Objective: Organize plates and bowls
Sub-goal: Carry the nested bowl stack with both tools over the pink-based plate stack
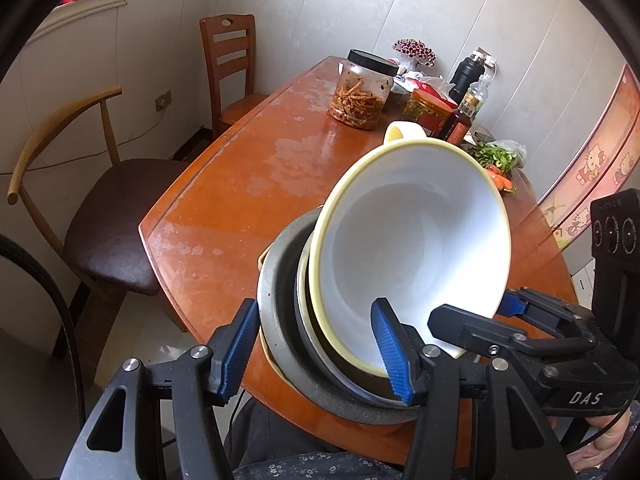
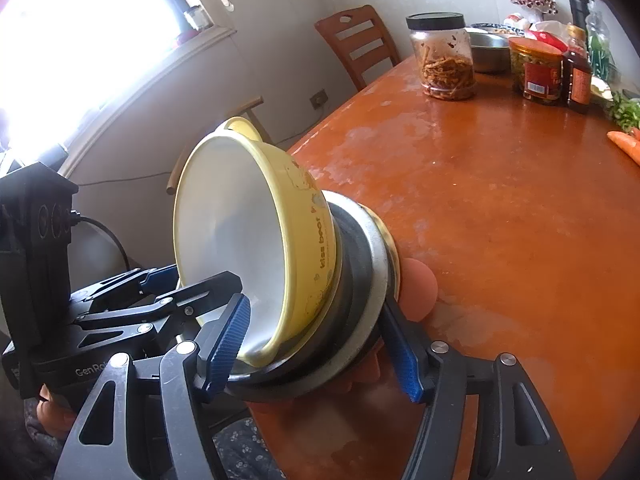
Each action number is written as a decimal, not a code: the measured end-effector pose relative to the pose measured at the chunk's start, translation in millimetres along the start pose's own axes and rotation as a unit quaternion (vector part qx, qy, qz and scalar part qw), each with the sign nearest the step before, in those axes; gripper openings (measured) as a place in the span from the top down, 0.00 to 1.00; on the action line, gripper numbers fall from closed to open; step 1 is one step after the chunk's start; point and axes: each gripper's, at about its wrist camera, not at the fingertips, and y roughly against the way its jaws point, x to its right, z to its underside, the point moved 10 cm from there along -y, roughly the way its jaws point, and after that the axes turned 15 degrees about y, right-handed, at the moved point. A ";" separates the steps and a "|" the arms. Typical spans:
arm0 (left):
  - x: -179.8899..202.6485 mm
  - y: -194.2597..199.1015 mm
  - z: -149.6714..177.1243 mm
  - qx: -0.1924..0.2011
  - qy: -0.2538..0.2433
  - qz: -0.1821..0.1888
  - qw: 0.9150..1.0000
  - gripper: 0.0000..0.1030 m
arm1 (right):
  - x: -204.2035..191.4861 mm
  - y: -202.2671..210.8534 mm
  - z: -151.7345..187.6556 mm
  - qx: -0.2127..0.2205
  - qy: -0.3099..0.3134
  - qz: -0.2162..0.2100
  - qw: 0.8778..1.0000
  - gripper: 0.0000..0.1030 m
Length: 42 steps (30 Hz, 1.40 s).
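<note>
Holding the tilted yellow bowl (image 1: 408, 240) and the metal dishes (image 1: 280, 312) under it, lower centre of frame, at the bench (image 1: 240, 184) edge. Left gripper (image 1: 320, 354) jaws clamp the stack. Right gripper (image 2: 320, 346) jaws straddle it, opening.

— Where's the free room?
— The middle of the desk (image 2: 500, 208) is bare, open to the far end.
— And in the way?
— The jar (image 2: 444, 56), bottles (image 2: 578, 76), greens (image 2: 626, 114) and carrots (image 2: 626, 146) crowd the far corner; the tilted bowl stack (image 2: 256, 240) blocks the near edge, probably overhanging it.
</note>
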 end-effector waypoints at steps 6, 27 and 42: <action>2.8 4.4 0.1 0.003 0.001 0.001 1.000 0.44 | -2.0 11.7 -1.4 0.012 0.006 0.001 1.000 0.30; 9.9 30.9 7.1 0.028 -0.004 -0.004 1.000 0.42 | -18.4 37.2 0.8 0.029 0.037 0.020 0.999 0.27; -8.9 43.1 18.8 0.041 0.012 -0.014 0.999 0.39 | -35.5 28.7 13.2 0.012 0.073 0.045 0.996 0.26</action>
